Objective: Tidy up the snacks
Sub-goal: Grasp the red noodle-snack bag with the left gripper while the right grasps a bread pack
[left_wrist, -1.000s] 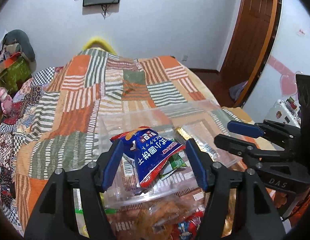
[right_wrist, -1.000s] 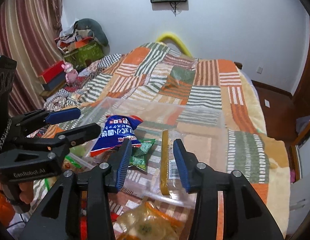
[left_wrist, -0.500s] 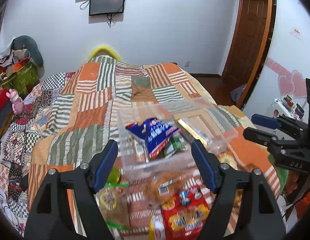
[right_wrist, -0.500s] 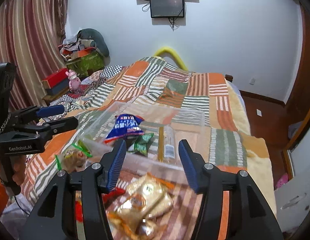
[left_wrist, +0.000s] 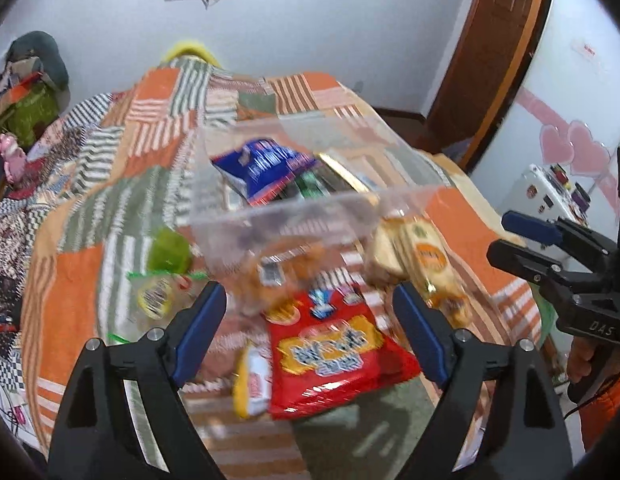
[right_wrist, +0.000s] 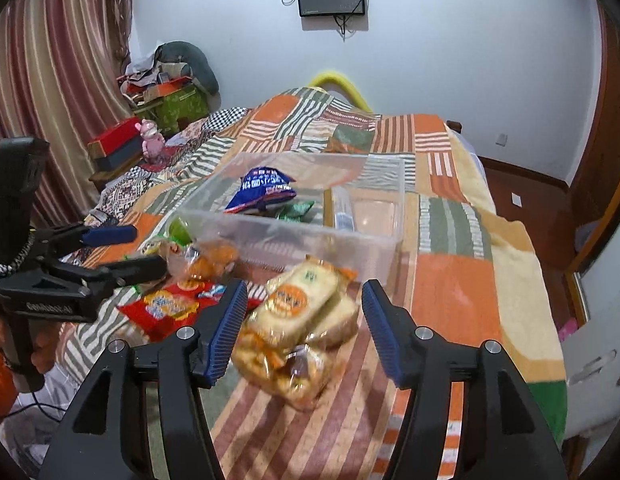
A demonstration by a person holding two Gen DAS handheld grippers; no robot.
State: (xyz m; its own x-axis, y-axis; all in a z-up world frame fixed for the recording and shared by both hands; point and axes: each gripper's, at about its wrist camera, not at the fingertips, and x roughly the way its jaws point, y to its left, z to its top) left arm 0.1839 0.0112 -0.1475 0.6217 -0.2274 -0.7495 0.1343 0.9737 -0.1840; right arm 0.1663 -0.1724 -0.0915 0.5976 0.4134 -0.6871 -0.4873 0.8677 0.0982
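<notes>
Left gripper (left_wrist: 310,332) opening, backed off bin (left_wrist: 286,216) | right gripper (right_wrist: 304,330) likewise

"DAS" is printed on the right tool (left_wrist: 522,242); the snack packets' lettering is too blurred to read.

Left gripper (left_wrist: 310,316) at bottom of frame, jaws opening, nothing between pads; blue pads frame red snack bag (left_wrist: 330,344) lying on patchwork blanket (left_wrist: 90,184). Yellow-white packet (left_wrist: 252,380) just left of red bag. Clear plastic bin (left_wrist: 294,216) at centre holds blue snack bag (left_wrist: 266,168). Bread packs (left_wrist: 422,264) right of bin. Green-trimmed packet (left_wrist: 158,292) at left. Right gripper (left_wrist: 522,244) at right edge, jaws opening, empty. Picture blurred.
</notes>
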